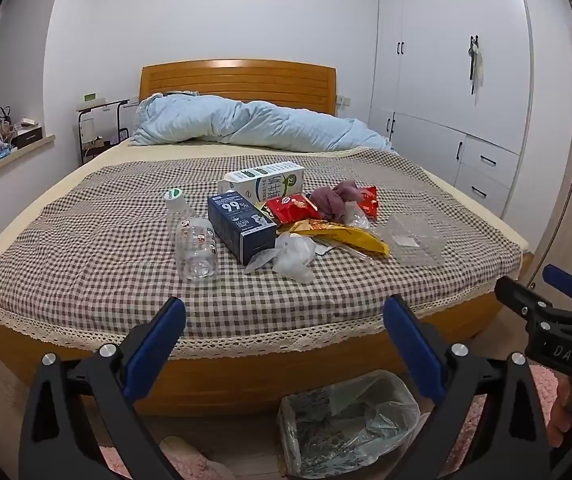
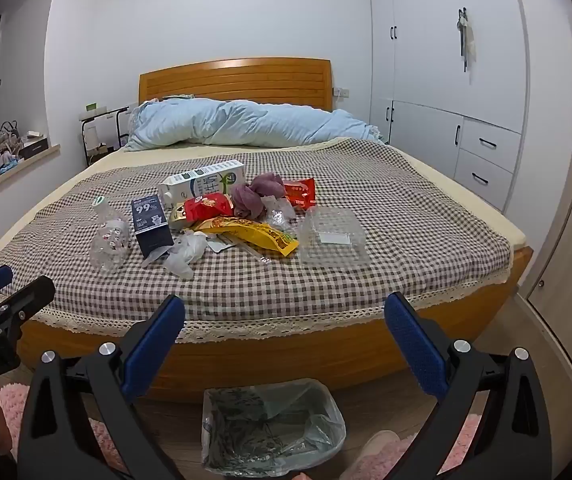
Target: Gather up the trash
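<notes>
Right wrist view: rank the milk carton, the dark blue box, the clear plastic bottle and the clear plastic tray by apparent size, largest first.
1. Milk carton
2. Clear plastic tray, nearly equal; unsure
3. Clear plastic bottle
4. Dark blue box, close to the bottle; order unsure

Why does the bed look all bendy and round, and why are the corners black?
Left wrist view: the fisheye lens bows the bed edge and wardrobe, darkens the corners; the headboard has a soft glare. Right wrist view: same bending and dark corners; the clear plastic box and bottle are hard to make out, and the bin sits in shade.
</notes>
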